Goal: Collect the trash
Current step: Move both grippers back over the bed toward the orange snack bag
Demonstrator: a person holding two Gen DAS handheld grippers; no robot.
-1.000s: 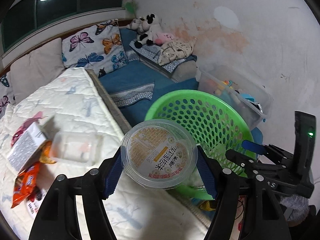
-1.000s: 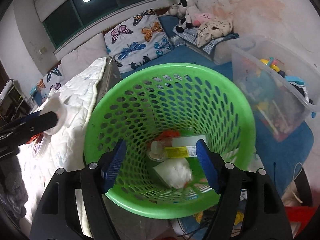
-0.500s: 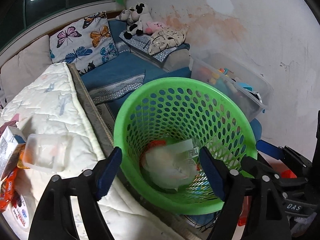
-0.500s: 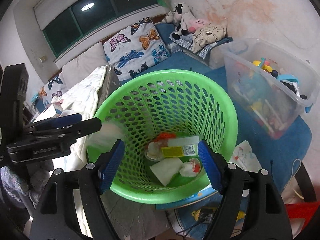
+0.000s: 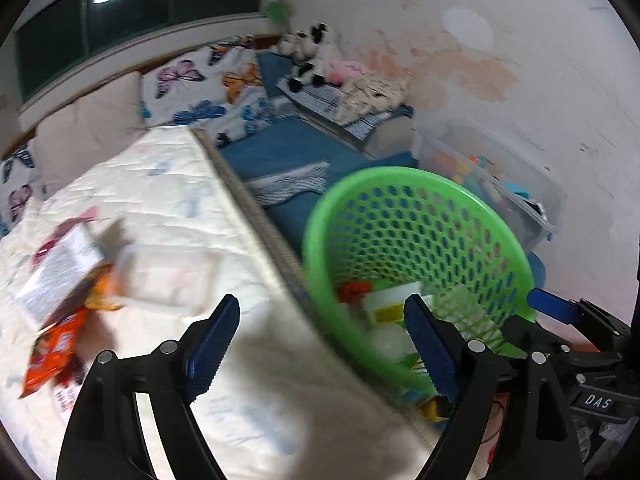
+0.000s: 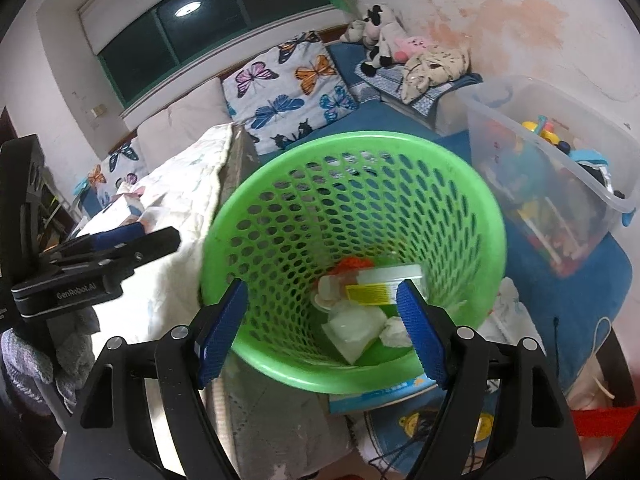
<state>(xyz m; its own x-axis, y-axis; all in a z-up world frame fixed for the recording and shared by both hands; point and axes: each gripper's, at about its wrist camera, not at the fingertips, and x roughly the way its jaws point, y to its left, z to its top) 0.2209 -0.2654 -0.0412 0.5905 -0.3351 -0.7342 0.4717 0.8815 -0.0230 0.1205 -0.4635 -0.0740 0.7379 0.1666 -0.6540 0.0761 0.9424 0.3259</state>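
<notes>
Bedroom clutter lying around

Butterfly pillows (image 6: pixel 294 90) are leaning under the window (image 6: pixel 192 20); stuffed animals (image 6: pixel 384 46) are sitting near a clear toy bin (image 6: pixel 560 160).

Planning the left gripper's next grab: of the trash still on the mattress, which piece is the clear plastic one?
The clear plastic tub, lying nearest the green basket. The white carton and orange snack wrapper further left are opaque.

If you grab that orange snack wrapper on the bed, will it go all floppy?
Probably. The orange snack wrapper lies flat and crinkled on the mattress, so it likely bends and weighs little. Its shiny film may slip between the left gripper fingers. Blur hides finer detail.
</notes>
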